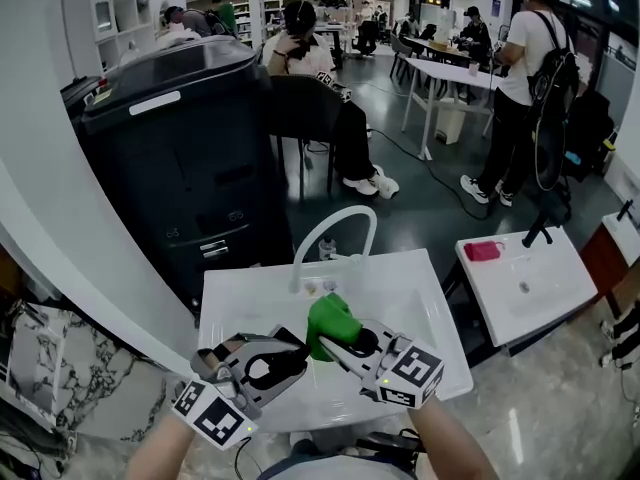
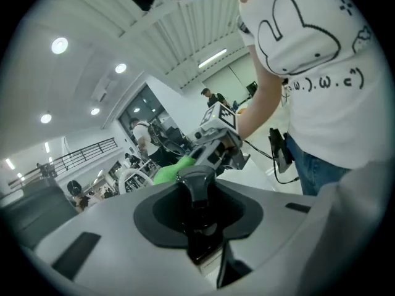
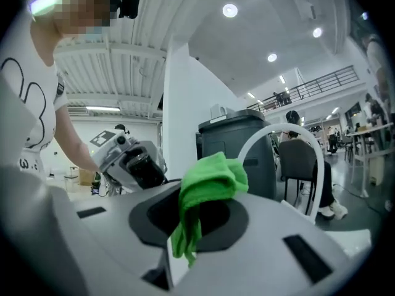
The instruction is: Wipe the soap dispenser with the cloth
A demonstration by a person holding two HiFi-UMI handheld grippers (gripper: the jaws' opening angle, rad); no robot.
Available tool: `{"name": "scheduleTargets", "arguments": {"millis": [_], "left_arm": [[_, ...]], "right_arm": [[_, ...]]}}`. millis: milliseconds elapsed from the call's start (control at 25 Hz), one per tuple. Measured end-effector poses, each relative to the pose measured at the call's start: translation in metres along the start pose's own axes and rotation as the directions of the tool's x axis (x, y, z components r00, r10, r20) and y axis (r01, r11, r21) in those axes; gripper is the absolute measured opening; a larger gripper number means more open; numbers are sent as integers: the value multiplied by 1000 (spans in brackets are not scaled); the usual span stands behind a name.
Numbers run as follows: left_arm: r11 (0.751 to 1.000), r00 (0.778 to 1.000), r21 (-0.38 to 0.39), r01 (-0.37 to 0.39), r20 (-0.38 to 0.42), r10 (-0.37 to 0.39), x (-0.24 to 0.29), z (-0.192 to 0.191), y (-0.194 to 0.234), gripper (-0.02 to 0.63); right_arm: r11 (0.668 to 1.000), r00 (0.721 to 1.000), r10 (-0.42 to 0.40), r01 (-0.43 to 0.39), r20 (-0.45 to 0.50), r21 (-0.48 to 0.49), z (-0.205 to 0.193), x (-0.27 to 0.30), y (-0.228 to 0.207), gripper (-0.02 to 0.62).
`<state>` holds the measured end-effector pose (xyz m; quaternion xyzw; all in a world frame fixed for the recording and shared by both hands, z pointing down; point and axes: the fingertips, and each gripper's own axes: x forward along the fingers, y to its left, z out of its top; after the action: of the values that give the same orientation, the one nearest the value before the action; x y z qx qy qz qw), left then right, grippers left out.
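Soap dispenser (image 2: 197,193): a dark bottle with a pump head, held up off the sink (image 1: 430,298) by the left gripper (image 1: 285,358), presumably so that the cloth (image 1: 330,318) can reach round its sides.

Head view. Both grippers meet above the white basin, pointing at one another. The green cloth sits between them at the tip of the right gripper (image 1: 350,346). The dispenser is largely masked here by the left gripper's body, and whether cloth and bottle touch cannot be told.

Left gripper view. The fingers are clamped on the dispenser, whose pump head stands up between them. This is the one view that shows the bottle plainly. Just beyond the pump head lies the cloth, with the right gripper behind it. The steady hold probably serves to brace the bottle against the wiping pressure.

Right gripper view. The fingers are closed on the cloth, which bunches above them in a pad, with a loose tail hanging below. The pad likely serves as the wiping face. This view alone shows the fold of the cloth. The left gripper appears beyond at left and the faucet (image 3: 287,128) arches at right, but the dispenser itself cannot be made out.
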<state>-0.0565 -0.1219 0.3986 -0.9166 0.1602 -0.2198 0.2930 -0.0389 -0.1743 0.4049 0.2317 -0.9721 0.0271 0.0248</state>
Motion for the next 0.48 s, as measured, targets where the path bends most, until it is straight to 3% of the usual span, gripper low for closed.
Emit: {"name": "scheduleTargets", "arguments": {"millis": [160,480], "left_arm": [[991,999,132,29,-19,-27,5,5,-10,104],[975,998,214,56,-30,-51,0,10,-15,106]], "right_arm": [[996,996,92,-92,-13,-4,-2,3,12,46],[990,993,114,-111,-28,81,-31,6,14,45]]}}
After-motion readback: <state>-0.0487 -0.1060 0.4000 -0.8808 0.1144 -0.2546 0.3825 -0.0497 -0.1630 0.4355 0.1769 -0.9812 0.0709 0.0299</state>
